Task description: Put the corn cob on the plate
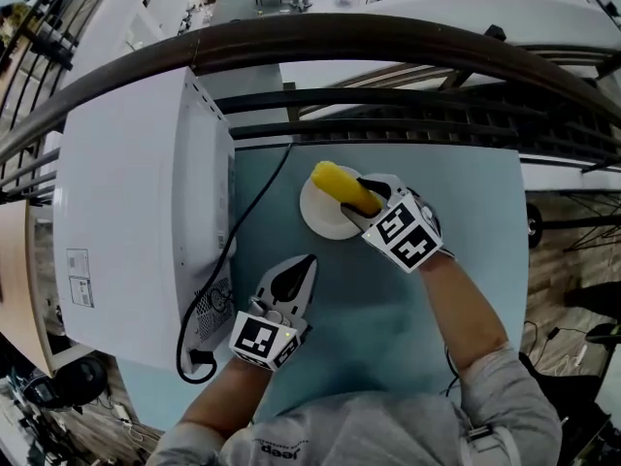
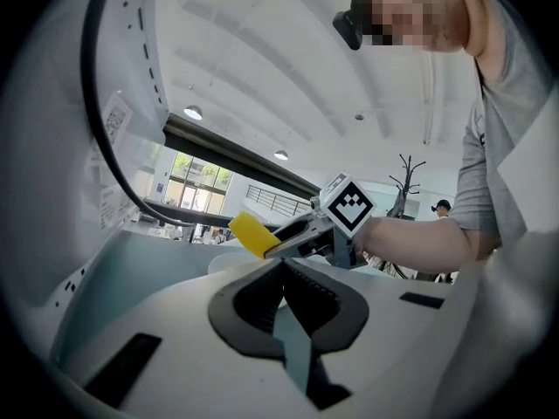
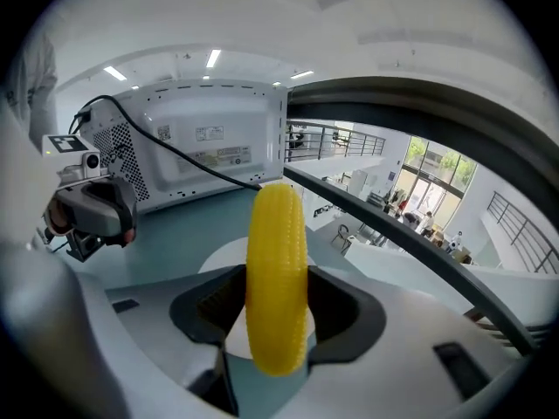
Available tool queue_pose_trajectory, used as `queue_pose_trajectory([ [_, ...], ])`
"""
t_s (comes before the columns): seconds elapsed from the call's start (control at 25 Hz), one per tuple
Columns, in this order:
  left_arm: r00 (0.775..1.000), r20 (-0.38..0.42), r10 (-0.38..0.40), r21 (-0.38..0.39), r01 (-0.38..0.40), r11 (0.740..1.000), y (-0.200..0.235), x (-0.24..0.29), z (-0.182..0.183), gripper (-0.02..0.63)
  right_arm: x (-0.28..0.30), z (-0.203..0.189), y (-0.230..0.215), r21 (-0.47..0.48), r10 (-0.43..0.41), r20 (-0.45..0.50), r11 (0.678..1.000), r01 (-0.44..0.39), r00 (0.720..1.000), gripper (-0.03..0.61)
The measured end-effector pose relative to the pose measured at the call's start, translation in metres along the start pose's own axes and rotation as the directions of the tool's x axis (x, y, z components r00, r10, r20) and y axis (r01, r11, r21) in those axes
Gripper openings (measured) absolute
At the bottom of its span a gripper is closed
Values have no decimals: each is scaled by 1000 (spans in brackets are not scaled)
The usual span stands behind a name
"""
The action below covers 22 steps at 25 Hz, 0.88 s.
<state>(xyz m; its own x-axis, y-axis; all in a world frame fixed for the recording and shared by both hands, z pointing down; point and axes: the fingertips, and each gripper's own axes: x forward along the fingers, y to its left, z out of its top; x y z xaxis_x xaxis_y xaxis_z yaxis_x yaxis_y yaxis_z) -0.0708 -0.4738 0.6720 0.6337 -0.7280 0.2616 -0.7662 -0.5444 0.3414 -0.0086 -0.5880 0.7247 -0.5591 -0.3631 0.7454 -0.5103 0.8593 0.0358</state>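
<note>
Fingers of the right gripper are closed on the corn cob, gripping it round the middle, with yellow ends sticking out beyond the grip both ways. Cob is held tilted over the white plate, at the far middle of the teal counter; whether it touches the plate, cannot tell. Left gripper sits nearer and left of the plate, apart from it, fingers closed tip to tip with nothing between them. White microwave stands on the counter's left side, back panel towards the plate, black cable running along it.
</note>
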Motion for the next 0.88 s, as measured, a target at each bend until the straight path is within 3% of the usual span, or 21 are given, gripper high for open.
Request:
queue_pose_trajectory([
  [0.88, 999, -16, 29, -10, -29, 1000, 15, 3, -15, 17, 28, -11, -5, -78, -31, -84, 997, 24, 996, 229],
])
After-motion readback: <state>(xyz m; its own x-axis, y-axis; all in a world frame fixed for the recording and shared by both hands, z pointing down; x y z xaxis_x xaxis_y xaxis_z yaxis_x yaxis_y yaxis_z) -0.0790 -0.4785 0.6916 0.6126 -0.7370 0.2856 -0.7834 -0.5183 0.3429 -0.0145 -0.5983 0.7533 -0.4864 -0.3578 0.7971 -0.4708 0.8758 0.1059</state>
